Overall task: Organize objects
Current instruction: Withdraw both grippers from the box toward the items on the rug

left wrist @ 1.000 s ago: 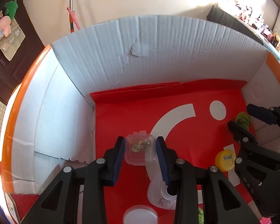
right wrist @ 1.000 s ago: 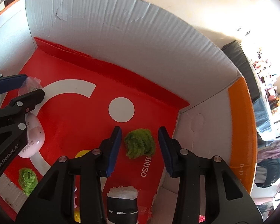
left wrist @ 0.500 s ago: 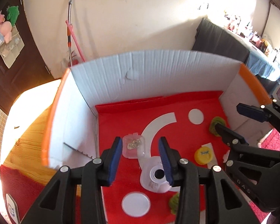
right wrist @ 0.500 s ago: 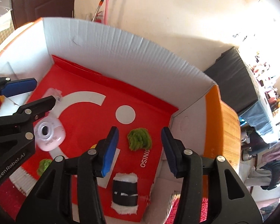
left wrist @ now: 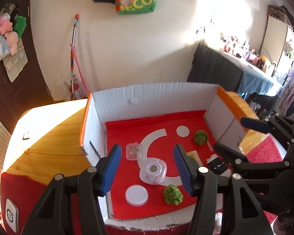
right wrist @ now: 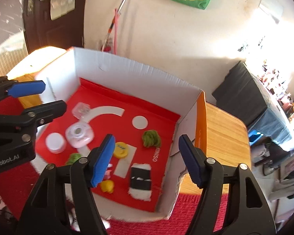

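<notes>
Both grippers are positioned above the box point(left wrist: 139, 96), pointing down into it. The jaws of the left gripper point(left wrist: 147, 169) are opening, and nothing is held between them. The jaws of the right gripper point(right wrist: 147, 159) are likewise opening and empty.

The task objects lie on the red floor of the box. A clear case point(left wrist: 134, 151) sits near the left wall, with a pink device point(left wrist: 152, 171) just beside it toward the front. A white lid point(left wrist: 136, 195) and a green tuft point(left wrist: 172, 194) lie at the front edge. A second tuft point(left wrist: 200, 137) lies near the right wall. A yellow cap point(right wrist: 121, 150), a black-and-white roll point(right wrist: 140, 180) and a yellow duck point(right wrist: 107, 186) are seen in the right wrist view, toward the front right corner.

Judged from this layout, the items appear already placed, and a further pick cannot be identified.

Hazards from here:
- The box walls are thin card. A wall could be struck by a descending jaw, and the box shifted on the table point(left wrist: 54, 135).
- The two grippers work close together over one box. A collision is possible if both are lowered at once.
- The tufts are soft, so they could be snagged on a pad and dragged.
- The clear case is smooth and could slip from a partial grip.
</notes>
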`<move>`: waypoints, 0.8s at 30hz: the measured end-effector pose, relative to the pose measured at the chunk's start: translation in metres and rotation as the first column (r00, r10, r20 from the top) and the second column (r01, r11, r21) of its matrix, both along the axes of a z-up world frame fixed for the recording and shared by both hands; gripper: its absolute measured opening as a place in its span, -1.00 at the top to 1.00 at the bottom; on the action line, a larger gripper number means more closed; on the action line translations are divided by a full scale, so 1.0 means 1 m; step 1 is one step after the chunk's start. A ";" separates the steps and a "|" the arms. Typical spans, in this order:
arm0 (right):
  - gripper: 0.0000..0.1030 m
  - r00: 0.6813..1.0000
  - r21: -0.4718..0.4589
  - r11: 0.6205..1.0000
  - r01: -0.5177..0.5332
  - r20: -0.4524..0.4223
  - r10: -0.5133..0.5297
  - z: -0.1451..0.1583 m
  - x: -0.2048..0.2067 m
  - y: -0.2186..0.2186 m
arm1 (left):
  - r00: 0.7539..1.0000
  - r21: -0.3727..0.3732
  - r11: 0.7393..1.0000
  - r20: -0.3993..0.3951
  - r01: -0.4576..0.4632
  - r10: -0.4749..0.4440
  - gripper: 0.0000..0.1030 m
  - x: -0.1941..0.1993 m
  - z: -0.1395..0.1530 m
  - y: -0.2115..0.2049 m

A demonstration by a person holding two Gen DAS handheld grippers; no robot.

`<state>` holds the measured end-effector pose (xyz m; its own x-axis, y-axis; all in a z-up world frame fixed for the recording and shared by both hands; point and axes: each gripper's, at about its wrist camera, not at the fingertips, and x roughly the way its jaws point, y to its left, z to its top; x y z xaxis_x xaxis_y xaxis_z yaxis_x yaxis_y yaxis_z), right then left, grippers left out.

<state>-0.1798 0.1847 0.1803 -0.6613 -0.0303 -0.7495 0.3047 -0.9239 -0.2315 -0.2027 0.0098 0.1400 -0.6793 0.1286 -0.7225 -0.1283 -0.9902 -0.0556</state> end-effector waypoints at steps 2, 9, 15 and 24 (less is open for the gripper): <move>-0.38 1.000 -0.030 1.000 -0.003 -0.024 0.002 0.008 0.013 0.004 | 1.000 0.016 1.000 -0.021 0.008 -0.008 -0.23 0.011 0.003 0.000; -0.55 0.995 -0.085 0.996 -0.029 -0.095 0.021 0.006 0.044 0.012 | 0.996 0.032 0.999 -0.090 0.017 -0.014 -0.40 0.046 0.010 0.001; -0.60 0.992 -0.131 0.991 -0.033 -0.124 0.017 -0.004 0.068 0.016 | 0.995 0.059 0.998 -0.094 0.029 -0.024 -0.50 0.064 0.007 0.000; -0.67 0.991 -0.176 0.984 -0.019 -0.135 -0.005 -0.010 0.099 0.025 | 0.996 0.084 0.996 -0.088 0.008 0.000 -0.52 0.087 -0.002 -0.010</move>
